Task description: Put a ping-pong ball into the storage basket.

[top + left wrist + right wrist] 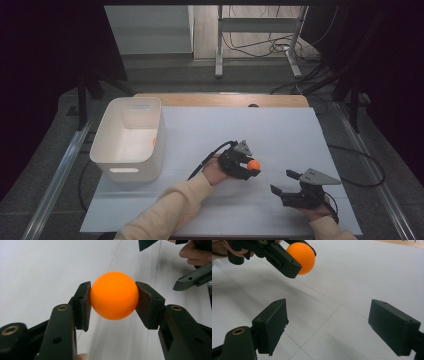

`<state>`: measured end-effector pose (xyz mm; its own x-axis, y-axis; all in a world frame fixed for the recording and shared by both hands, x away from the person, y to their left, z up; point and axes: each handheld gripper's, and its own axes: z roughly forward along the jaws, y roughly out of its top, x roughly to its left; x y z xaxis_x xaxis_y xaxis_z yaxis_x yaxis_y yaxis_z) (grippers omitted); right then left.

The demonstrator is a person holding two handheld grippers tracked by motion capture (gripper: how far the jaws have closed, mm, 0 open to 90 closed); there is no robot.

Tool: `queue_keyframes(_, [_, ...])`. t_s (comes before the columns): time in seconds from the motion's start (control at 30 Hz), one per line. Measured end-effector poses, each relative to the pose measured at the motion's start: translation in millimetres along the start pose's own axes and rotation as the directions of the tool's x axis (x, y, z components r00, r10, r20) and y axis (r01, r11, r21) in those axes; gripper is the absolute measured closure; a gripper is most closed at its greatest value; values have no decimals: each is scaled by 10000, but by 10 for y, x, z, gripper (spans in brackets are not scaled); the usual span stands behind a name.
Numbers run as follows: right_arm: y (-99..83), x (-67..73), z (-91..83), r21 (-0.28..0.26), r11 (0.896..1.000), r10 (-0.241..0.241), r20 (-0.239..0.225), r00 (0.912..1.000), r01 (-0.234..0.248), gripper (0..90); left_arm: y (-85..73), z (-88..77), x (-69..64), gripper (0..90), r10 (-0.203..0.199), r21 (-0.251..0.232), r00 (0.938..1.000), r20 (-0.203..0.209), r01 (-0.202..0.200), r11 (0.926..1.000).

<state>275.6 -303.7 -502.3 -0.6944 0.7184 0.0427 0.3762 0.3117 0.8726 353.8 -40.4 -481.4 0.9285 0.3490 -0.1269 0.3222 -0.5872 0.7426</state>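
Black jaws of left gripper are clamping the orange ball dead centre, one pad pressing each side, ball lifted off the white sheet near its middle. I'm seeing right gripper sitting toward the sheet's near right corner, jaws spread wide, holding nothing. White bin is sitting at the left edge.

High view: fixed overhead, facing forward and down over the whole worktop. Left gripper view: close-up along its jaws, looking down at the sheet. Right gripper view: low, near-level. All 3 share the orange ball.
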Motion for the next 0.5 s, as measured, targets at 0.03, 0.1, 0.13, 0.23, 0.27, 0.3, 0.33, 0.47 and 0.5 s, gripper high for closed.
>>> queue_keyframes(0.03, [1, -1, -3, 26, 10000, 7, 15, 10000, -7, 160, -4, -6, 0, 500, 4, 10, 10000, -8, -4, 10000])
queue_keyframes(0.1, [0, 0, -1, 2, 10000, 21, 16, 10000, -21, 161, -11, -35, -12, 500, -12, -77, 10000, 15, 12, 10000])
queue_keyframes(0.13, [0, 0, -1, 2, 10000, 21, 16, 10000, -21, 161, -11, -35, -12, 500, -12, -77, 10000, 15, 12, 10000])
queue_keyframes(0.23, [0, 3, 0, 0, 10000, 6, 5, 10000, -6, 160, -8, -83, -40, 499, -40, -284, 10000, -39, 39, 9996])
queue_keyframes(0.27, [0, 4, 0, 3, 10000, 6, 6, 10000, -6, 160, -6, -109, -48, 500, -27, -339, 10000, -55, 25, 9994])
queue_keyframes(0.3, [-1, 5, 1, 4, 10000, -3, 5, 10000, 3, 160, -7, -123, -51, 499, -31, -371, 10000, -74, 28, 9993])
queue_keyframes(0.33, [-1, 6, 1, 9, 10000, -10, 1, 10000, 10, 160, -8, -138, -53, 499, 2, -385, 9999, -100, -6, 9993])
queue_keyframes(0.47, [-1, 5, 2, 12, 10000, -5, -1, 10000, 5, 160, -14, -177, -49, 498, 18, -437, 9999, -127, -23, 9990])
queue_keyframes(0.5, [-1, 5, 1, 5, 10000, -6, -5, 10000, 6, 161, -18, -189, -48, 498, 13, -442, 9999, -158, -20, 9990])
